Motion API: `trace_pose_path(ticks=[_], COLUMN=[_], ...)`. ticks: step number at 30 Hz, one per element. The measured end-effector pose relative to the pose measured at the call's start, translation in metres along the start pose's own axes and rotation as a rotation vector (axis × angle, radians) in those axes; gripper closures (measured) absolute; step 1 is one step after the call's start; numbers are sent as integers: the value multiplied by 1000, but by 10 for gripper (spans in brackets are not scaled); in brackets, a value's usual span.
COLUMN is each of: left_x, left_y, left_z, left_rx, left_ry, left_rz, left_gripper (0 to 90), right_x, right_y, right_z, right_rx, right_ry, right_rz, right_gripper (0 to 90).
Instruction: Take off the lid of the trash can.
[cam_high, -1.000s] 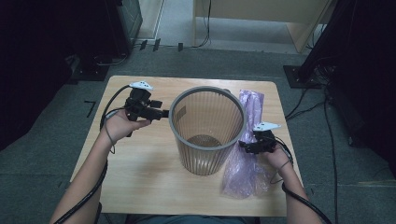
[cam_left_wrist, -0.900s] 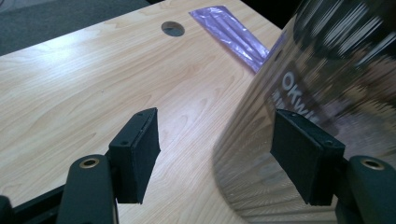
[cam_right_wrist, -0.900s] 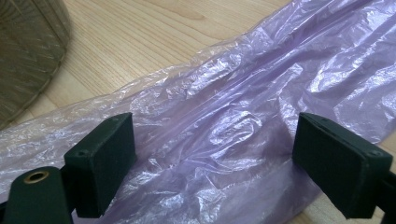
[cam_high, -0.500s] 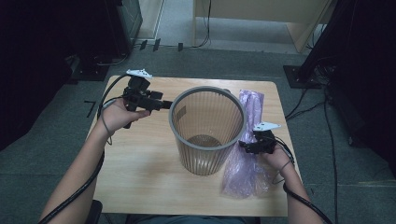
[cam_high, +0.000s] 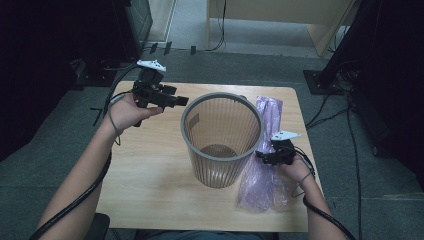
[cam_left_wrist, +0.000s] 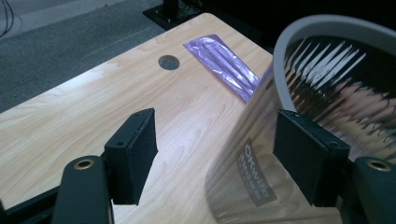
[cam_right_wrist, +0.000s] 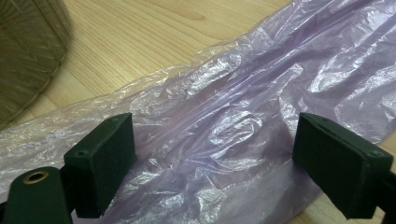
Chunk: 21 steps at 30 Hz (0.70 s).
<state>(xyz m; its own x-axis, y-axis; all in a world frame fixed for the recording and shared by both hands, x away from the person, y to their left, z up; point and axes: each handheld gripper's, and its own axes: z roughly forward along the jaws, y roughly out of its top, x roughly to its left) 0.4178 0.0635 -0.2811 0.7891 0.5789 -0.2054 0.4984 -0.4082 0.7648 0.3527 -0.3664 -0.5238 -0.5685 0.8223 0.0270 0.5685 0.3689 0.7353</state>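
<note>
So the counter (cam_high: 150, 170) has plenty of bare wood on its left half and near edge. The bin (cam_high: 221, 140) stands mid-counter, with the purple bag (cam_high: 262, 180) lying stretched along its right side, running almost to the far and near edges. Left claw (cam_high: 181, 101) hangs released just left of the bin's rim, holding nothing. Right claw (cam_right_wrist: 215, 158) is spread wide right over the bag, not pinching it. The bin hides part of the bag.

grey ribbed bin (cam_high: 222, 137), purple bag (cam_high: 265, 180), pale woodgrain table (cam_high: 150, 165).
</note>
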Motion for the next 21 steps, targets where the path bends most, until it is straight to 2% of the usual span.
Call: trace_pose_path(ticks=[6,21], left_x=[0,-17], left_y=[4,20], left_z=[-2,1], left_rx=[-14,13], left_ry=[-5,-25], left_rz=[-6,41], left_gripper=[275,315], right_x=[0,0], right_y=[0,0], right_z=[0,0], right_rx=[0,0], right_ry=[-1,-1], right_rz=[-1,-1], right_gripper=[127,127])
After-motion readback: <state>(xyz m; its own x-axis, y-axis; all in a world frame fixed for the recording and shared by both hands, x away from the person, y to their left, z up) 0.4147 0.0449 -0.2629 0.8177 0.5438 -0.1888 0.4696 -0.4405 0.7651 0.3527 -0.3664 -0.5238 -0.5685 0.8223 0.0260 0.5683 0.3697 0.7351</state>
